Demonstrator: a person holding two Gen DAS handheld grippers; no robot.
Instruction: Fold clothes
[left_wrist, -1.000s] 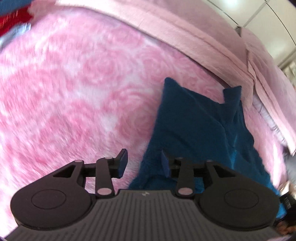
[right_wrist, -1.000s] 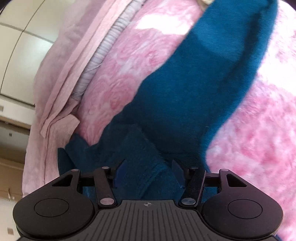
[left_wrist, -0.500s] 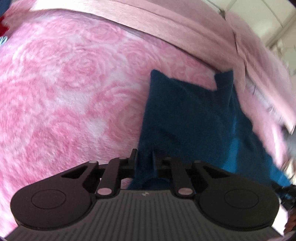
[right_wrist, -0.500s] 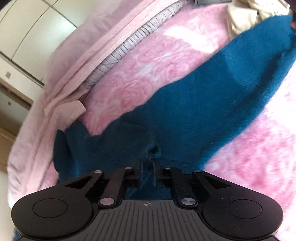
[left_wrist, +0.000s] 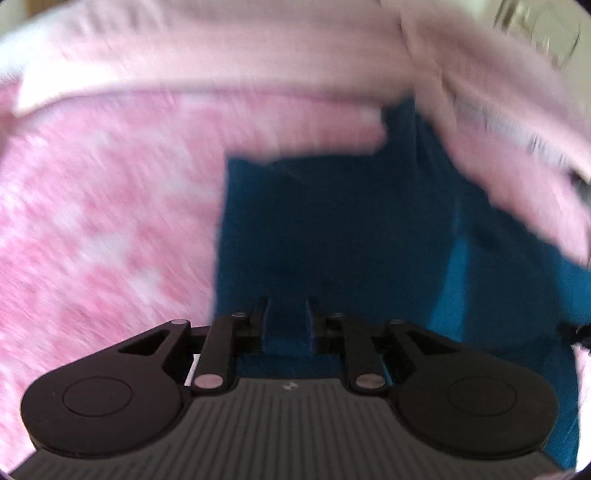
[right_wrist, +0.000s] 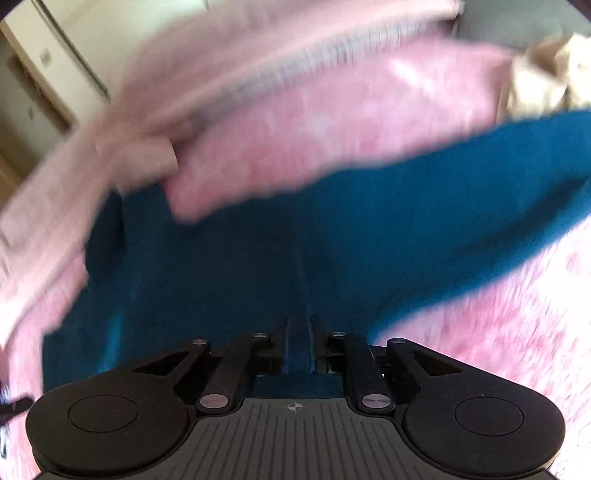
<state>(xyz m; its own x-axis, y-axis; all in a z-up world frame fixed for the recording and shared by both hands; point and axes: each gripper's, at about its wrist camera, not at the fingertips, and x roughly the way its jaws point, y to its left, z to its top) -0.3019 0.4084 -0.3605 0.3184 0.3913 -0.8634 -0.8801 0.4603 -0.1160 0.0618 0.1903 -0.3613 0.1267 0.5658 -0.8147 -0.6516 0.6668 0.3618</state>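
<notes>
Motion blur smears the fluffy pink rose-patterned blanket (left_wrist: 103, 229); the teal fleece garment (right_wrist: 332, 236) runs off frame at three o'clock.

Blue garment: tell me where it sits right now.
The blue garment lies on the pink fleece blanket, pinched by the left gripper and the right gripper, reaching toward the pale pink bedding.

A teal garment (left_wrist: 332, 229) lies on the pink rose-patterned bed (left_wrist: 103, 229).
</notes>
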